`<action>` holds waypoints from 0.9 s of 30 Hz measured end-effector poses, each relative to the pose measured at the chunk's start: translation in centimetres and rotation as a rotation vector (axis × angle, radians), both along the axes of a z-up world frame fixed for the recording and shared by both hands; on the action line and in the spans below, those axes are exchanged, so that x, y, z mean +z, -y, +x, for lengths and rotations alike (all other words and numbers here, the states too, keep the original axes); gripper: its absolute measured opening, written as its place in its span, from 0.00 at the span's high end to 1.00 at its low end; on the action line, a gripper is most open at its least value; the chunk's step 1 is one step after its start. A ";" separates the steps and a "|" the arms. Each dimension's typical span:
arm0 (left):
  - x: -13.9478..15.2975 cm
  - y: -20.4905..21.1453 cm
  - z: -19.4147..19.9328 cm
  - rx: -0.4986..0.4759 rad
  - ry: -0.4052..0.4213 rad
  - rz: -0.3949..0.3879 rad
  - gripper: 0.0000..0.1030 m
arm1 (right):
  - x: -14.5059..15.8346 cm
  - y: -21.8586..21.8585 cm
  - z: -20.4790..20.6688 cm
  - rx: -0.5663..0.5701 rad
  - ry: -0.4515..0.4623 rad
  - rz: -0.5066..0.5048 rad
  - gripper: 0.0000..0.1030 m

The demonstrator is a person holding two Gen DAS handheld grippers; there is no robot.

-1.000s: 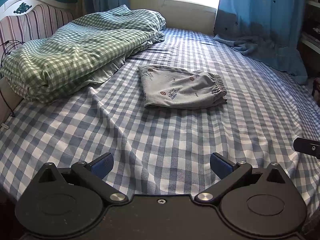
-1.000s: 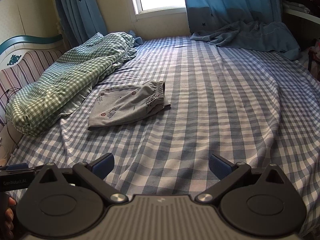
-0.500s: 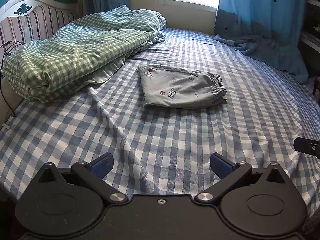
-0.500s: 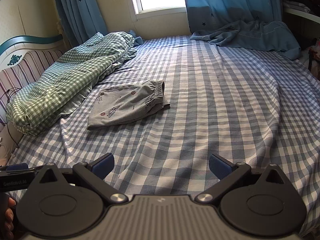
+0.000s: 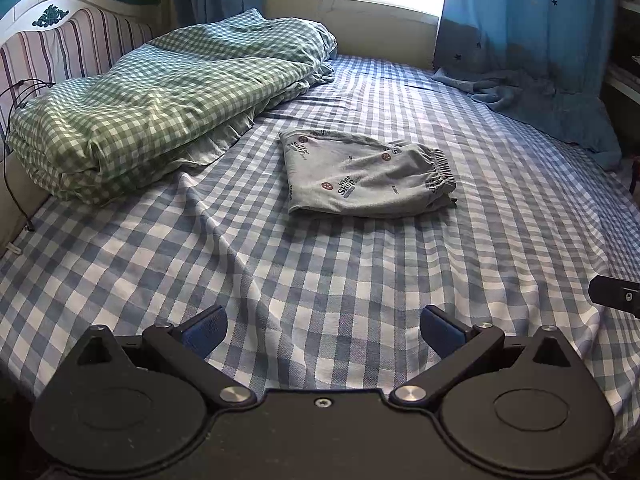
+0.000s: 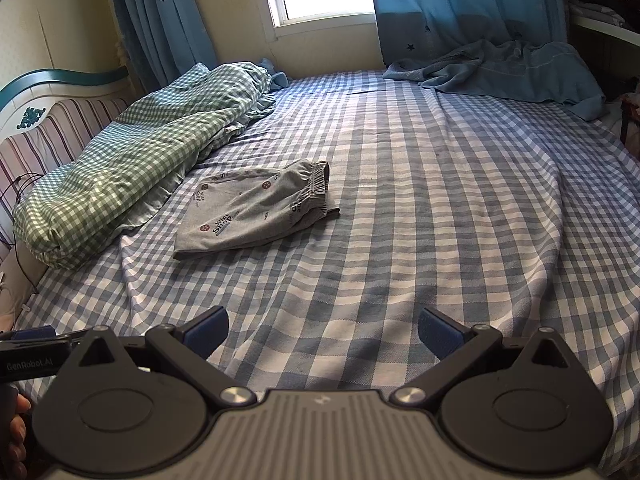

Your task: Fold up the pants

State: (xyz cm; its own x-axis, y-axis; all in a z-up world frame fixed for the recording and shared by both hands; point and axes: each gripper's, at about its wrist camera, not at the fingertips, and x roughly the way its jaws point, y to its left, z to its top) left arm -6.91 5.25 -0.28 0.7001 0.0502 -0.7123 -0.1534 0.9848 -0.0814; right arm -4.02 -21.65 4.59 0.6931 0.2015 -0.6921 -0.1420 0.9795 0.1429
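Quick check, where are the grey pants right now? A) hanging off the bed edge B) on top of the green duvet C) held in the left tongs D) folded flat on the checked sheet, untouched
D: the grey pants lie folded on the checked sheet, beside the green duvet; the left tongs and right tongs are open, well short of them.

Pants (image 5: 366, 178) on bed (image 5: 320, 272), duvet (image 5: 160, 100) just left, curtain (image 5: 528, 40) behind right

The pants (image 5: 362, 178) are grey knit fabric printed with small red round badges and "Wine Shop" lettering. They lie flat on the blue-checked bed sheet (image 5: 320, 280), folded into a compact, roughly rectangular bundle. The gathered elastic waistband (image 5: 440, 168) is on the side farthest from the green gingham duvet (image 5: 160, 96), which is just beside the opposite, folded edge.
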 end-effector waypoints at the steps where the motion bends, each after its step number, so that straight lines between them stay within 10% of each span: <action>1: 0.0 0.0 0.0 0.000 0.000 0.000 0.01 | 0.0 0.0 0.0 0.001 -0.001 0.001 0.00; 27: 0.0 0.1 0.1 0.010 -0.005 0.004 0.01 | -0.2 0.4 0.7 0.019 -0.009 0.001 0.00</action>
State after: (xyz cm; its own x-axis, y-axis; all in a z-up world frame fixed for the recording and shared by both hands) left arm -6.78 5.15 -0.32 0.6957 0.0600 -0.7158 -0.1637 0.9835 -0.0767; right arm -3.31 -22.02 4.40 0.6830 0.2154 -0.6979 -0.1593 0.9765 0.1455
